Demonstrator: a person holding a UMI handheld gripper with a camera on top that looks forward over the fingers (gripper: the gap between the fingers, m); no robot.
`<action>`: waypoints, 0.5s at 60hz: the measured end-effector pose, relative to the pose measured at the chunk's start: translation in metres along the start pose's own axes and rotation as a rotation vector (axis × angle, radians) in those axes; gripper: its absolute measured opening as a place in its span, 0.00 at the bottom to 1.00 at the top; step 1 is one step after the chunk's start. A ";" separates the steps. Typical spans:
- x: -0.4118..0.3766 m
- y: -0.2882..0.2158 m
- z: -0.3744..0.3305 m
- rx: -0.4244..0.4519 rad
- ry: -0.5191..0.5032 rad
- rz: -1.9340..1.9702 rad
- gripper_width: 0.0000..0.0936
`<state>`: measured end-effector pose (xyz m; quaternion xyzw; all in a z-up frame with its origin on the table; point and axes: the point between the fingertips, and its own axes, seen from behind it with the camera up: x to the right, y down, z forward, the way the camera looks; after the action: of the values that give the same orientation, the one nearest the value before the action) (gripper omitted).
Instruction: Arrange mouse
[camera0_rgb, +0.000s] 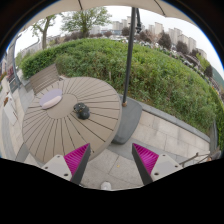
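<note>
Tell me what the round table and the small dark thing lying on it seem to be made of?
The round table looks like pale slatted wood or a wood-look composite: parallel planks with gaps show. The computer mouse looks like dark moulded plastic, smooth and rounded, though too small to be sure. The gripper hangs open, well short of it.

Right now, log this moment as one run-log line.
gripper: open, empty | mouse: on round table, beyond gripper | contact: none | step: approach pending
</note>
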<state>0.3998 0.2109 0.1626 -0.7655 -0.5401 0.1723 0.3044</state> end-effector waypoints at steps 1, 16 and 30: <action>0.004 0.001 0.001 0.000 -0.008 -0.002 0.91; -0.040 -0.003 0.019 0.024 -0.091 -0.085 0.91; -0.094 -0.005 0.042 0.078 -0.189 -0.169 0.91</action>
<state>0.3377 0.1364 0.1278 -0.6852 -0.6218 0.2381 0.2952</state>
